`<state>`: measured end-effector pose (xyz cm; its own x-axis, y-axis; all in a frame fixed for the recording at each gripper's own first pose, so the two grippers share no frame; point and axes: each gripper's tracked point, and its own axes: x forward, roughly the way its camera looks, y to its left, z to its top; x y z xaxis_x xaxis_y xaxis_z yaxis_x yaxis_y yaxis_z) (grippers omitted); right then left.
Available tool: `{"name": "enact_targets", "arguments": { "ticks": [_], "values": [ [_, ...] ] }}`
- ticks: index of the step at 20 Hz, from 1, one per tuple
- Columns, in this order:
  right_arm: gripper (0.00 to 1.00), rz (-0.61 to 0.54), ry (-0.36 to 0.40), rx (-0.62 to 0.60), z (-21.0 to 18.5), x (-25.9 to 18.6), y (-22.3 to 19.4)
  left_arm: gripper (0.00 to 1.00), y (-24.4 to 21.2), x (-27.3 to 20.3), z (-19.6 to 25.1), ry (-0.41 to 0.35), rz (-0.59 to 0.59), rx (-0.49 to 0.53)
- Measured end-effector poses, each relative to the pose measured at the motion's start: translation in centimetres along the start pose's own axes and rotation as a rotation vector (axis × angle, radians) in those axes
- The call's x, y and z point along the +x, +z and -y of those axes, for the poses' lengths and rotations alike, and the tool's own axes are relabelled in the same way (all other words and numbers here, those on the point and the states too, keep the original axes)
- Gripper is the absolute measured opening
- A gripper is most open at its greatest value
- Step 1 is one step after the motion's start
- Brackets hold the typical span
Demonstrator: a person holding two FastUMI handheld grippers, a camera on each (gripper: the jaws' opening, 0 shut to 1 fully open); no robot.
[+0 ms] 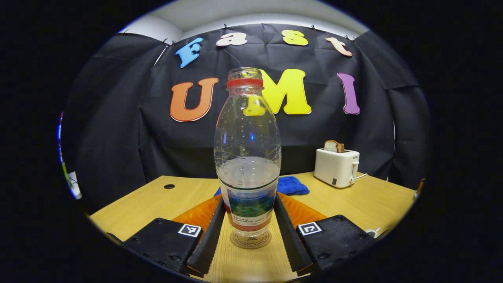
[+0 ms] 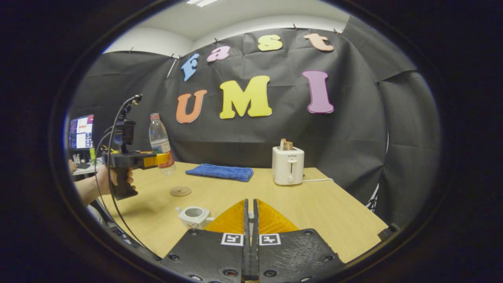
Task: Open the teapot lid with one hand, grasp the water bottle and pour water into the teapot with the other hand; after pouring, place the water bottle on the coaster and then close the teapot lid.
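Both views face the back wall; the toaster [image 1: 336, 167] [image 2: 288, 165] shows in each, nearer in the left gripper view.

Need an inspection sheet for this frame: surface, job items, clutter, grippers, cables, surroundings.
Surface: wooden table, one round hole near its edge.
Job's things: water bottle uncapped, partly full, held above the coaster; teapot open.
Clutter: blue cloth; white toaster with bread.
Grippers: left gripper shut on the water bottle; right gripper shut; whether it pinches the lid cannot be told.
Cables: toaster cord; wires off the left gripper.
Surroundings: black cloth wall; monitor.
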<state>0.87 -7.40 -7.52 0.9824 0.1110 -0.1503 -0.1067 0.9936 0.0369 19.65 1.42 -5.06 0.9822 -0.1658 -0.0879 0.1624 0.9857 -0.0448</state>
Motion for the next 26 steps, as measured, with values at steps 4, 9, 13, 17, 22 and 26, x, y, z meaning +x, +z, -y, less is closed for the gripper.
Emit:
{"name": "enact_targets", "arguments": {
  "ticks": [4, 9, 13, 17, 22, 26],
  "values": [
    [0.0, -0.029, -0.023, 0.022, 1.4, 0.9, -1.3, 0.75, -3.2, 2.8, -0.4, -0.009, -0.064, -0.024],
    [0.0, -0.064, -0.023, 0.033, 1.6, 1.8, -2.6, 0.75, -6.6, 4.5, -0.6, -0.014, -0.161, -0.009],
    [0.0, -0.075, -0.019, 0.044, 1.6, 2.2, -3.1, 0.76, -7.9, 4.1, -0.2, -0.025, -0.197, 0.01],
    [0.0, -0.075, -0.012, 0.038, 1.3, 2.2, -3.1, 0.78, -8.3, 4.4, -0.1, -0.025, -0.201, 0.023],
    [0.0, -0.073, -0.021, 0.041, 1.5, 2.0, -2.9, 0.8, -8.6, 4.5, -0.2, -0.02, -0.214, 0.023],
    [0.0, -0.075, -0.014, 0.035, 1.1, 1.9, -3.0, 0.96, -8.7, 4.1, 0.3, -0.038, -0.224, 0.003]
  ]
}}
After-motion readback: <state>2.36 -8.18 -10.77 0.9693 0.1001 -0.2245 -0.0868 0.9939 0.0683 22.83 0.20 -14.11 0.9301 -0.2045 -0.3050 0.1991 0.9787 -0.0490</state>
